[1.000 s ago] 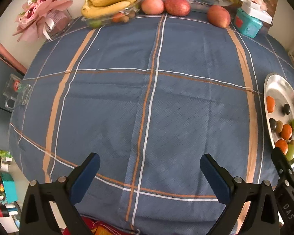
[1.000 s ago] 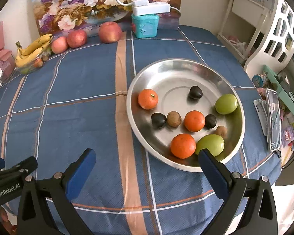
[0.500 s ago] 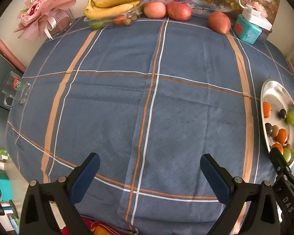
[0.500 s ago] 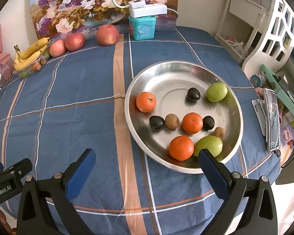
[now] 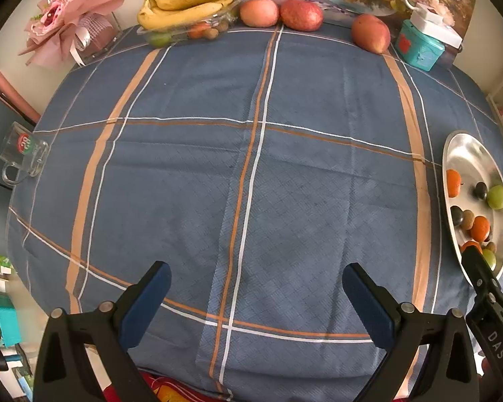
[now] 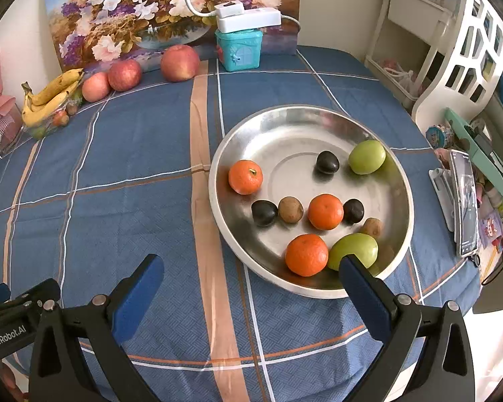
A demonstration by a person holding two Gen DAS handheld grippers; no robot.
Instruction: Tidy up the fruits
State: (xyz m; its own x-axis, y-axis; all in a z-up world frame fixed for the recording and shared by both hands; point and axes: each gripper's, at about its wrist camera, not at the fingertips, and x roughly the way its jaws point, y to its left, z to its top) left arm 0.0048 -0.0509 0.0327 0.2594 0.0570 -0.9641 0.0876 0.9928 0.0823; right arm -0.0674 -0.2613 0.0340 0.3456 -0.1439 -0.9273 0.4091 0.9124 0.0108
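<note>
Your right gripper (image 6: 251,281) hangs with its jaws spread wide and empty over the blue checked cloth, and the steel tray (image 6: 224,154) sits just ahead and to the right of them. The right-hand pad already overlaps the tray's near rim beside the nearest green fruit (image 6: 355,249), with the nearest orange (image 6: 306,254) touching it on the left. So the closest pickings lie ahead and right of your jaw centre rather than dead ahead; I judge you need to shift right before closing. These fruits are round, so no long axis dictates your wrist angle.

Your left gripper (image 5: 256,296) is likewise wide open and holding nothing, above bare cloth with the tray (image 5: 466,144) well off to its right edge. The right hand is clearly the nearer one for the tray.

Farther out, along the back of the surface, lie the bananas (image 6: 50,95) and three apples (image 6: 179,63), well apart from both grippers.
</note>
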